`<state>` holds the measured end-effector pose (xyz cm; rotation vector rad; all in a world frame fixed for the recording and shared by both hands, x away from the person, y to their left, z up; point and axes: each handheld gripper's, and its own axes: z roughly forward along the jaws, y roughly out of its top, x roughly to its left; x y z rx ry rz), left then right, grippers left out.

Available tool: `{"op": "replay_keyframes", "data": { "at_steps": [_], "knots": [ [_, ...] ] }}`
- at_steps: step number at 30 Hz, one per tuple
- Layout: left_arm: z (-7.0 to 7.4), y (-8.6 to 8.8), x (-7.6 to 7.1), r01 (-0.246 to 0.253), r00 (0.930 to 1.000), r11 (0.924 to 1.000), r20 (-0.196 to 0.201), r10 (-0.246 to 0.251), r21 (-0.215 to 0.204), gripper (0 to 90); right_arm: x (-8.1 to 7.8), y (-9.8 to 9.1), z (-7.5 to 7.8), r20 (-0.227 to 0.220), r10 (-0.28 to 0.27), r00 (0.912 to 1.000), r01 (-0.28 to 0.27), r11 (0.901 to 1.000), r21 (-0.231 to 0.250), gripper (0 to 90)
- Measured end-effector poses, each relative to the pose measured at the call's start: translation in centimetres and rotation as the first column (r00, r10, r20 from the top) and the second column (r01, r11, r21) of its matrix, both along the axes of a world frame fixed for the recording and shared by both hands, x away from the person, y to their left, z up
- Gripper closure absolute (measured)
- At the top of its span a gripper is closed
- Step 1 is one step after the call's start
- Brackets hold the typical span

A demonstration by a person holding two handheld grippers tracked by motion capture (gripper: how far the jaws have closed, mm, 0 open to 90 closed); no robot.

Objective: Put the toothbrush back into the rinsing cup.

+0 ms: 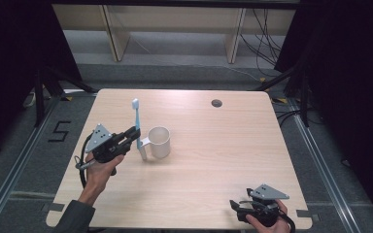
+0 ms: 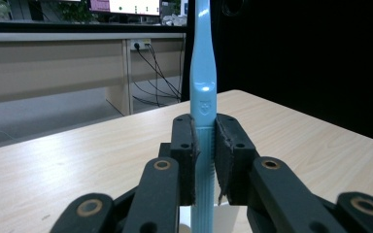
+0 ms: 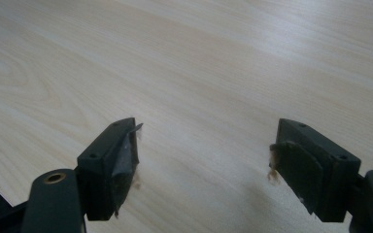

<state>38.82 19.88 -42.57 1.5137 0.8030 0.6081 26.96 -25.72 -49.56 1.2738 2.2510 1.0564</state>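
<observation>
I see a glossy, smooth light-blue plastic toothbrush (image 2: 203, 97) against matt black gripper pads (image 2: 226, 160), their facing rough and frayed at the edges. The table (image 1: 213, 160) looks like pale wood-grain laminate with a soft sheen. The white cup (image 1: 159, 141) appears smooth, lightly glossy.

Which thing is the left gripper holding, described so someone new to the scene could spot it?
On the wooden table, look left of centre to the white mug. Just left of it, the left gripper clamps a toothbrush upright in its jaws. It is the one slim, light blue thing there, its head topmost.
</observation>
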Motion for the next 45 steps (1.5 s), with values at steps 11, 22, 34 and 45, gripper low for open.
{"op": "replay_keyframes", "data": {
  "at_steps": [11, 22, 34, 45],
  "knots": [
    [-0.2, -0.4, 0.5, -0.017, 0.9997, 0.9998, 0.019, 0.017, 0.0, 78.3, 0.0, 0.0, 0.0, 0.005, 0.003, 1.0, -0.002, 1.0, -0.005, 25.1],
    [-0.8, -0.4, 1.3, -0.044, 0.9988, 0.999, 0.019, 0.044, 0.0, 78.3, 0.0, 0.0, 0.0, 0.004, 0.005, 1.0, -0.005, 1.0, -0.004, 25.1],
    [-2.1, -0.5, 1.0, -0.056, 0.9978, 0.9985, 0.036, 0.056, -0.002, 78.3, 0.0, 0.1, -0.1, 0.0, 0.005, 1.0, -0.005, 1.0, 0.008, 25.1],
    [-3.3, -0.4, 0.8, -0.062, 0.9977, 0.9981, 0.028, 0.062, 0.001, 78.2, -0.1, 0.2, -0.1, -0.012, 0.0, 0.9999, 0.0, 0.9999, 0.014, 25.1]
  ]
}}
